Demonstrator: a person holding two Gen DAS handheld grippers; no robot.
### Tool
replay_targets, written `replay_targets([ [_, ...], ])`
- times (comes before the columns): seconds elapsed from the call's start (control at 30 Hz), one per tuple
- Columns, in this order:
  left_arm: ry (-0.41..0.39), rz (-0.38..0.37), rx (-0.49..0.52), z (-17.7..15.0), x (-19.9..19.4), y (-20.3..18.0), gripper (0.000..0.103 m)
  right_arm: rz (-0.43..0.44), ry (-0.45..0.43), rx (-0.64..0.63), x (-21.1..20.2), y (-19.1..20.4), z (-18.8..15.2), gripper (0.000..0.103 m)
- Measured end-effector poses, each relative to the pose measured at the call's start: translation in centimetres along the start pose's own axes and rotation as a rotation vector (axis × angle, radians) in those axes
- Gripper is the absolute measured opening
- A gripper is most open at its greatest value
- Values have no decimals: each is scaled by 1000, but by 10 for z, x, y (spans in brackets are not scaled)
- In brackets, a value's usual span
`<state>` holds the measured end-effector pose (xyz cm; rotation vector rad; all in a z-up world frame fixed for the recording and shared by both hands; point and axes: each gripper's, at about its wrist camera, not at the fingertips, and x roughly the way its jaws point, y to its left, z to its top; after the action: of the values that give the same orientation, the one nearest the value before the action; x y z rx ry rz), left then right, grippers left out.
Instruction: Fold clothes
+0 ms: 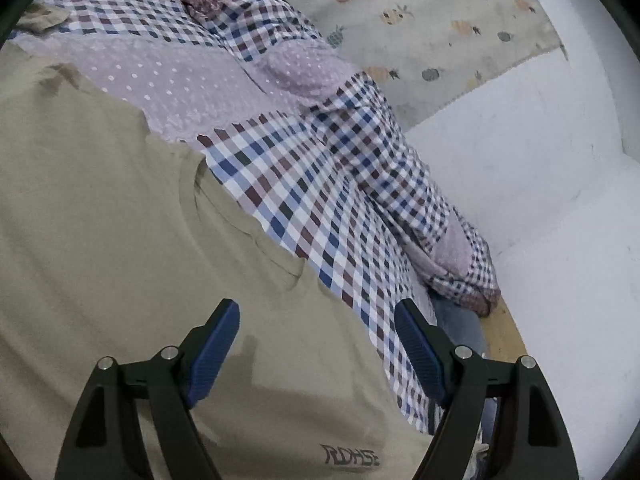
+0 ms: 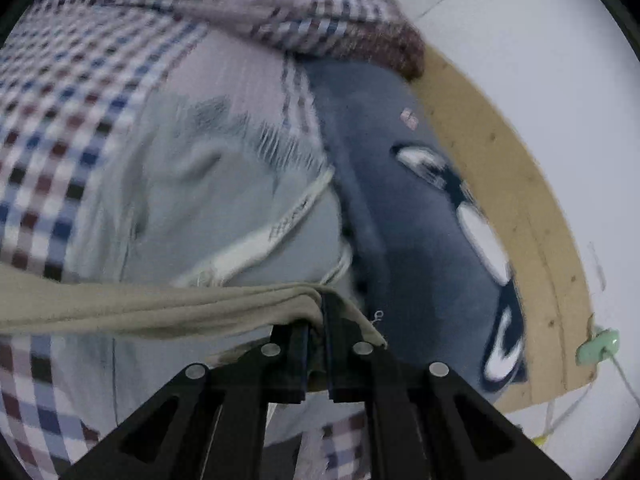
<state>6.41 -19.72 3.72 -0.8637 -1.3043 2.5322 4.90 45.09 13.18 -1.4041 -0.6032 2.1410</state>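
A beige T-shirt (image 1: pixel 120 240) with a dark logo near its hem lies spread over the left and lower part of the left wrist view. My left gripper (image 1: pixel 316 324) hovers just above it, open, blue pads (image 1: pixel 216 352) wide apart, nothing between them. A checked shirt (image 1: pixel 312 208) with lilac dotted panels lies partly over the T-shirt. In the right wrist view my right gripper (image 2: pixel 318 312) is shut on a bunched edge of the beige T-shirt (image 2: pixel 160 308), which stretches off to the left. This view is motion-blurred.
Under the held edge lie light blue jeans (image 2: pixel 208 200), a dark navy garment (image 2: pixel 400 220) with white print and more checked shirt (image 2: pixel 60 120). A wooden table edge (image 2: pixel 520 208) curves down the right. White floor (image 1: pixel 540 200) and a pineapple-print mat (image 1: pixel 420 20) lie beyond.
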Motion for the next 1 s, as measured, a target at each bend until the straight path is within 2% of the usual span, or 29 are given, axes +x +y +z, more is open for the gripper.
replay_targets([
  [0.07, -6, 1, 7, 2, -5, 1, 82, 53, 57, 22, 10, 0, -14, 4],
  [0.13, -12, -6, 0, 5, -9, 3, 82, 71, 76, 51, 9, -4, -23, 6],
  [0.17, -14, -12, -9, 7, -11, 5, 82, 76, 83, 68, 6, -6, -28, 12],
  [0.2, -15, -18, -17, 9, -13, 7, 82, 77, 88, 84, 3, -9, -33, 22],
  [0.23, -18, -24, -24, 11, -16, 9, 82, 53, 77, 91, -3, -13, -36, 48],
  [0.27, -22, -29, -31, 13, -19, 11, 82, 28, 67, 99, -10, -16, -39, 63],
  [0.3, -25, -35, -38, 15, -22, 12, 82, 8, 56, 108, -17, -20, -42, 64],
  [0.37, -33, -41, -32, 19, -30, 13, 82, 31, 35, 143, -35, -28, -47, 64],
  [0.5, -49, -43, 28, 30, -49, 10, 82, 189, -94, 173, -85, -18, -36, 64],
  [0.57, -57, -9, 139, 42, -64, 2, 82, 292, -167, 172, -111, -4, -27, 65],
  [0.73, -54, 93, 423, 77, -86, -13, 82, 550, -311, 84, -158, 53, 3, 66],
  [0.87, -50, 175, 650, 104, -104, -24, 83, 740, -375, -20, -186, 116, 28, 66],
  [0.93, -76, 189, 670, 134, -112, -10, 83, 820, -391, -78, -195, 149, 39, 66],
  [1.0, -49, 194, 610, 163, -108, 9, 83, 867, -393, -135, -202, 175, 45, 66],
])
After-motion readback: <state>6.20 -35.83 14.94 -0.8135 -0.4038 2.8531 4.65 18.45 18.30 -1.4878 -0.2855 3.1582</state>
